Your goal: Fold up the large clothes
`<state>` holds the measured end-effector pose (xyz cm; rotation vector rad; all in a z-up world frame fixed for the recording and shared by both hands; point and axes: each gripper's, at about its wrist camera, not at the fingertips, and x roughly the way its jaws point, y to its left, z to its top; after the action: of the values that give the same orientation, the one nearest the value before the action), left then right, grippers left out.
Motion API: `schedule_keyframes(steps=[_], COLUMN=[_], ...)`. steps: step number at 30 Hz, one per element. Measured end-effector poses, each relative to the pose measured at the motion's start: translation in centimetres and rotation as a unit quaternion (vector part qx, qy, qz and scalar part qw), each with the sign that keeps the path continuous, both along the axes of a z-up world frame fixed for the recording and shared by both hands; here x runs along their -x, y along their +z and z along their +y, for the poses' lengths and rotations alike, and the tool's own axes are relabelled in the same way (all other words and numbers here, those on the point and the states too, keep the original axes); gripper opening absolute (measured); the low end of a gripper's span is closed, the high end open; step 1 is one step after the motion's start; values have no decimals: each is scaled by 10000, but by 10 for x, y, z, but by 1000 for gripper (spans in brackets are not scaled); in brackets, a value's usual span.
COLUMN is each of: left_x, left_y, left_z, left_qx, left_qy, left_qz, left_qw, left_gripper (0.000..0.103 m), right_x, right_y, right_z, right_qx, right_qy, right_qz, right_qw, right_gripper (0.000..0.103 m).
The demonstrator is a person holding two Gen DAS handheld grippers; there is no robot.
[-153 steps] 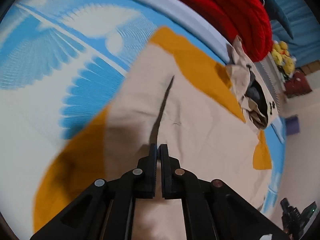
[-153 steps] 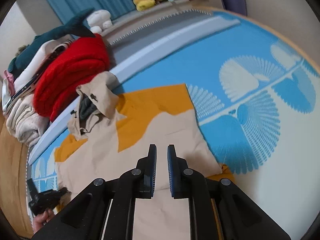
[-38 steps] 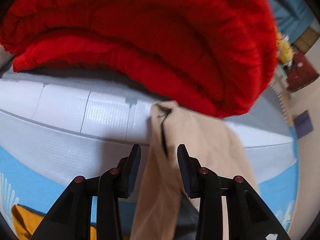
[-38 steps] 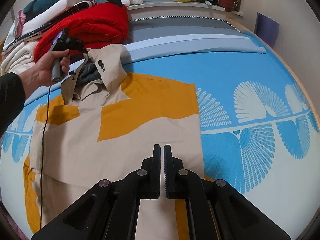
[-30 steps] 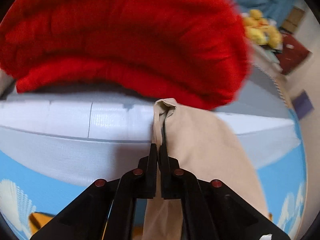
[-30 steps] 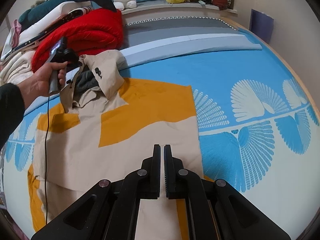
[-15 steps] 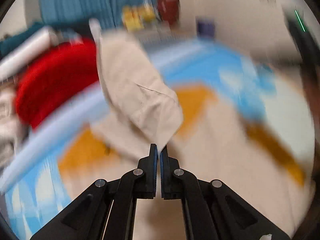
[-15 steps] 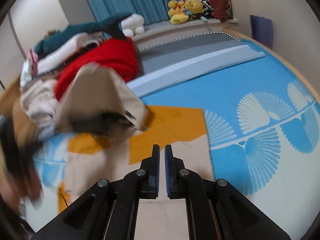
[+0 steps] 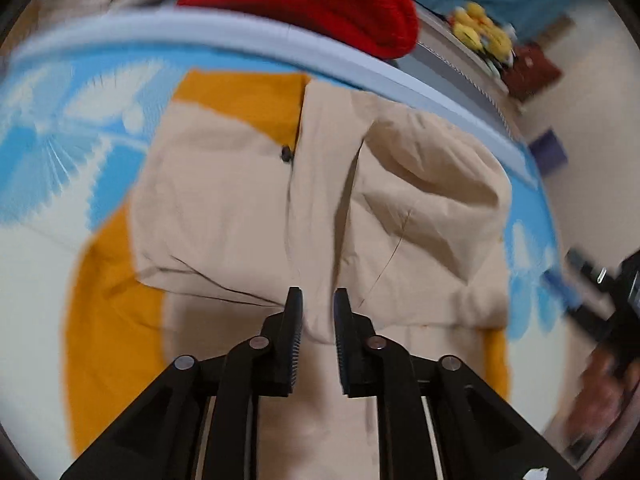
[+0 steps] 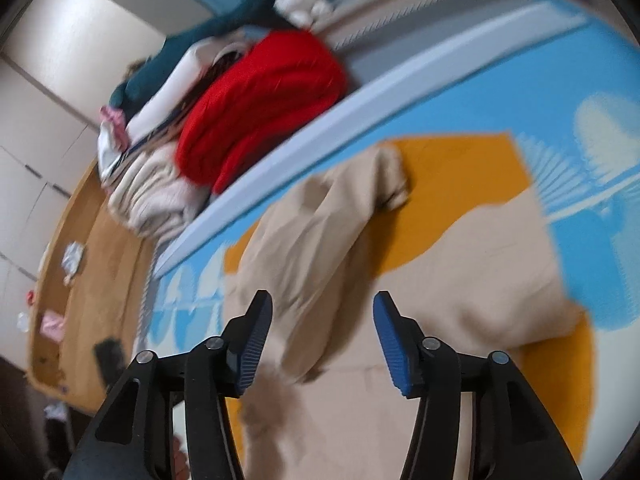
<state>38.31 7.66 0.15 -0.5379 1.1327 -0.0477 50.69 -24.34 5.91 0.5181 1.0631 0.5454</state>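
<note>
Both tools, left tool [image 9: 317,300] and right tool [image 10: 322,306], are spreading, gripping nothing, above one beige-and-orange jacket [image 9: 224,208].

Beige-and-orange jacket [image 9: 248,184], red blanket [image 10: 256,104]

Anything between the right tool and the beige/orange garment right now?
Nothing visible. The right tool is just above the beige and orange garment, its jaws opening with only folded-over beige cloth between them. The red blanket lies beyond the garment, on the pile behind it.
</note>
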Motion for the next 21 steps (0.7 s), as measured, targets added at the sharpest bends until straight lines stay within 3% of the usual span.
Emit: schedule_keyframes(steps=[3,7,11,13,14,15,18,21], left_x=[-10,-18,-25,-27,-28,-30,-34,-32], left_y=[-22,-61,-80,-86,-85,-81,-27,11], left_z=[5,14,16,17,19,20,20,13], left_qx=[171,908,1230,1356,1492,1589,1272,791], left_qy=[153,438,483,584,622,601,464,312], left_qz=[113,391,601,669,680,633,-54,-483], left_qw=[9997,9941,9894,9868,9845,9834,9908,9952], left_gripper=[22,26,26,22,17,0,0,0], right_x=[-10,-23,-30,-30,-29,-28,-22,-20], right_y=[-22,-45,-64,-67,-66,-61,-40,-50], right_z=[24,44,53,54,53,49,23,6], right_qx=[-164,-300,-413,-501,-491,-480,-771,-483], right_qy=[176,274,402,438,431,324,-185,-524], right_qz=[279,529,682,597,504,325,-171,224], right_qw=[9993,9978,9960,9960,9966,9978,9967,9972], right_gripper=[57,57,56,29,5,4,3,3])
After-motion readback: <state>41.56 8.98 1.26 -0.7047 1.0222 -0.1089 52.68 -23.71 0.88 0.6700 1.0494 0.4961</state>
